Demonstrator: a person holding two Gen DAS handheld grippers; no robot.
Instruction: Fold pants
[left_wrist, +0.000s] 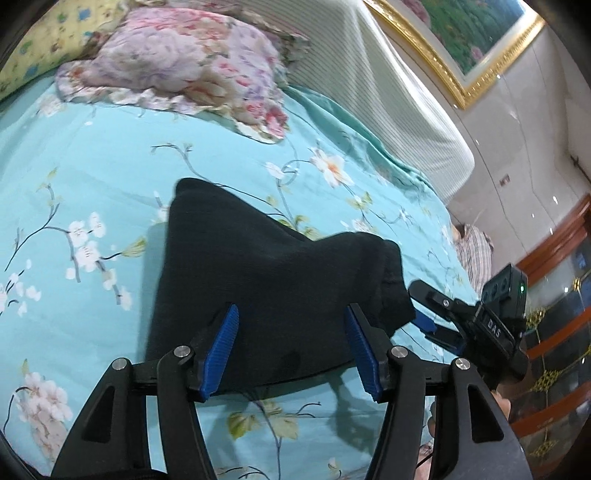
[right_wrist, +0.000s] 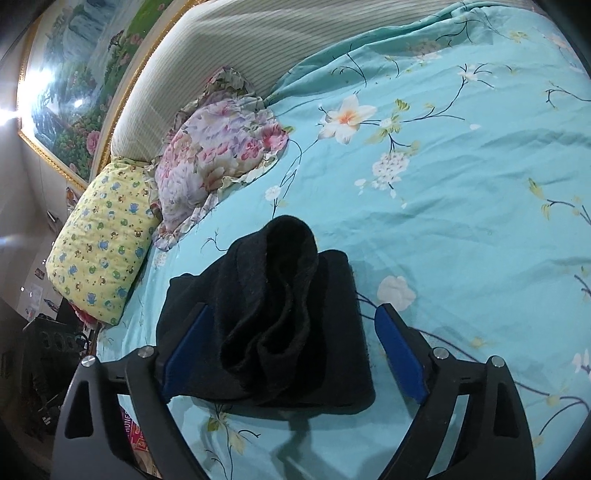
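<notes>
The black pants (left_wrist: 258, 280) lie folded into a compact bundle on the turquoise floral bedsheet (left_wrist: 110, 177). My left gripper (left_wrist: 291, 350) is open, its blue pads on either side of the bundle's near edge, holding nothing. In the right wrist view the pants (right_wrist: 280, 317) show a rumpled, raised fold on top. My right gripper (right_wrist: 295, 354) is open and straddles the bundle's near end. The right gripper also shows in the left wrist view (left_wrist: 424, 314) beside the bundle's right corner.
A pink floral pillow (left_wrist: 184, 62) and a yellow patterned pillow (right_wrist: 103, 236) lie at the head of the bed by the striped headboard (left_wrist: 388, 92). A gold-framed painting (left_wrist: 469, 44) hangs above. The bed's edge and a wooden cabinet (left_wrist: 554, 332) are on the right.
</notes>
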